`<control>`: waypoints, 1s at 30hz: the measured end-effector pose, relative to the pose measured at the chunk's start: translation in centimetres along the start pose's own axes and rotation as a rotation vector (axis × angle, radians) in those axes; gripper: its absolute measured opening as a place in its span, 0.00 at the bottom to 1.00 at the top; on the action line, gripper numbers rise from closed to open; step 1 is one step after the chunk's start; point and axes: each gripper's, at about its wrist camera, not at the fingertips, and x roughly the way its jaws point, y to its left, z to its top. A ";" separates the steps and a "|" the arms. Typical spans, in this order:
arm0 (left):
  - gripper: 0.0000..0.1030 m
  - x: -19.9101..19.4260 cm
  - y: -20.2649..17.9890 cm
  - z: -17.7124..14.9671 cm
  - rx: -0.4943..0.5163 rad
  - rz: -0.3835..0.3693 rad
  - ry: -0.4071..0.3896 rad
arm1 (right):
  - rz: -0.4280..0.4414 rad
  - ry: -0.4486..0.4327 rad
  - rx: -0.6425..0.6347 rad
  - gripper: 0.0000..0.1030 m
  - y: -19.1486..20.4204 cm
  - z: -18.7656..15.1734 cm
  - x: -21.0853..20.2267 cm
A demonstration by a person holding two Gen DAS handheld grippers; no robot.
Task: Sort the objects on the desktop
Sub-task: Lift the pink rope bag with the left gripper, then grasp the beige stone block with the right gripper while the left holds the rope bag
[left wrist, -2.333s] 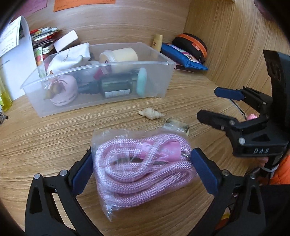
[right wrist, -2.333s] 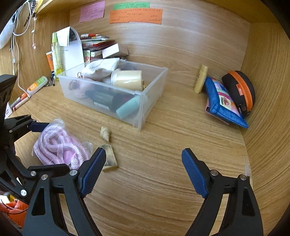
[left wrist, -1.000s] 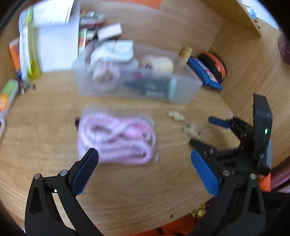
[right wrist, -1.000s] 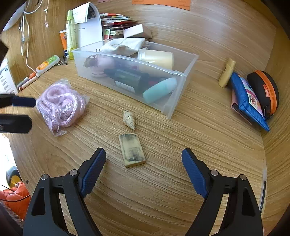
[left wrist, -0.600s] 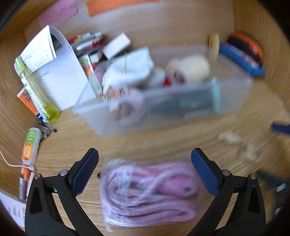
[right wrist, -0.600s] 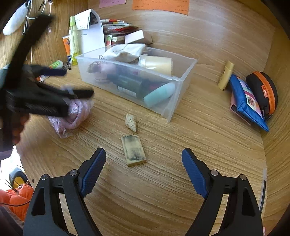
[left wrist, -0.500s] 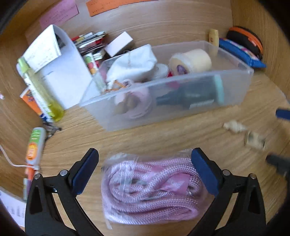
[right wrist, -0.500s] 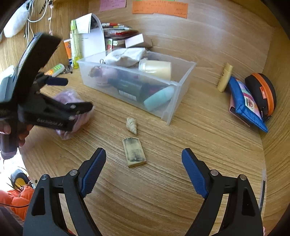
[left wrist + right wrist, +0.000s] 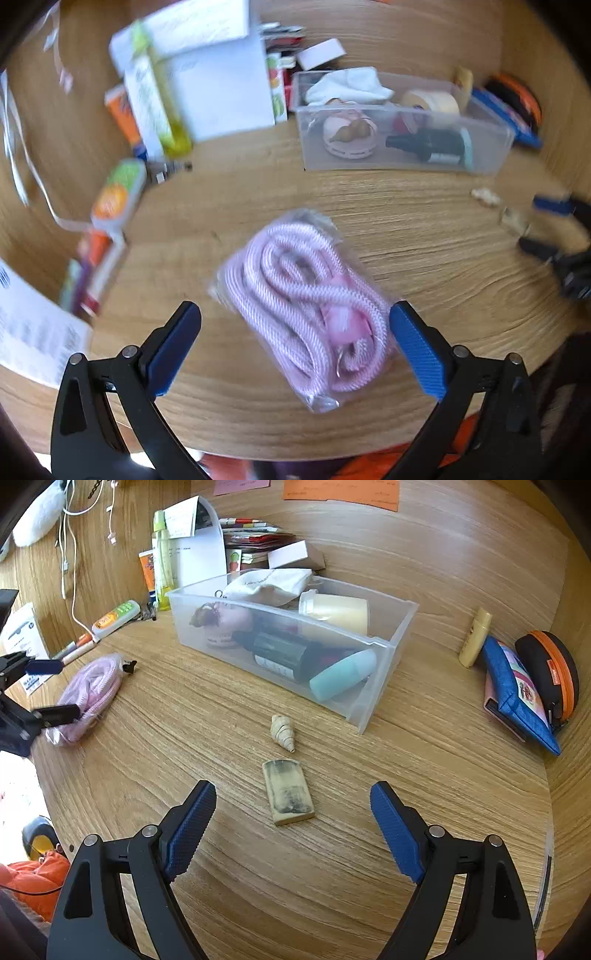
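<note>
At frame centre, left claw (image 9: 295,343) gapes wide over the bagged pink rope (image 9: 308,306) on the tabletop (image 9: 424,258) — ungripped. Right claw (image 9: 293,823) gapes wide; shell (image 9: 282,732), block (image 9: 289,791) remain outside bin (image 9: 384,686).

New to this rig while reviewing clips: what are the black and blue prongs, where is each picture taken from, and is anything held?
The prongs are two hand-held grippers; each picture comes from a camera on one, looking along its fingers. The left gripper is open over a bagged pink rope lying on the wooden desk. The right gripper is open near a small worn block and a seashell. Behind them stands a clear bin of toiletries. Nothing is held.
</note>
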 end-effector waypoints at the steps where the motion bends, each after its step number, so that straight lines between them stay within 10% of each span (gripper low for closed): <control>1: 1.00 0.2 0.3 0.0 -0.028 -0.025 0.009 | -0.005 0.000 -0.003 0.81 0.0 0.0 0.0; 15: 1.00 4.0 -2.3 1.4 -0.017 -0.069 0.031 | 0.000 0.023 0.018 0.75 -0.6 -0.3 0.1; 30: 0.68 4.2 -3.5 2.6 0.097 -0.182 -0.055 | 0.049 0.052 -0.020 0.21 0.5 0.1 0.7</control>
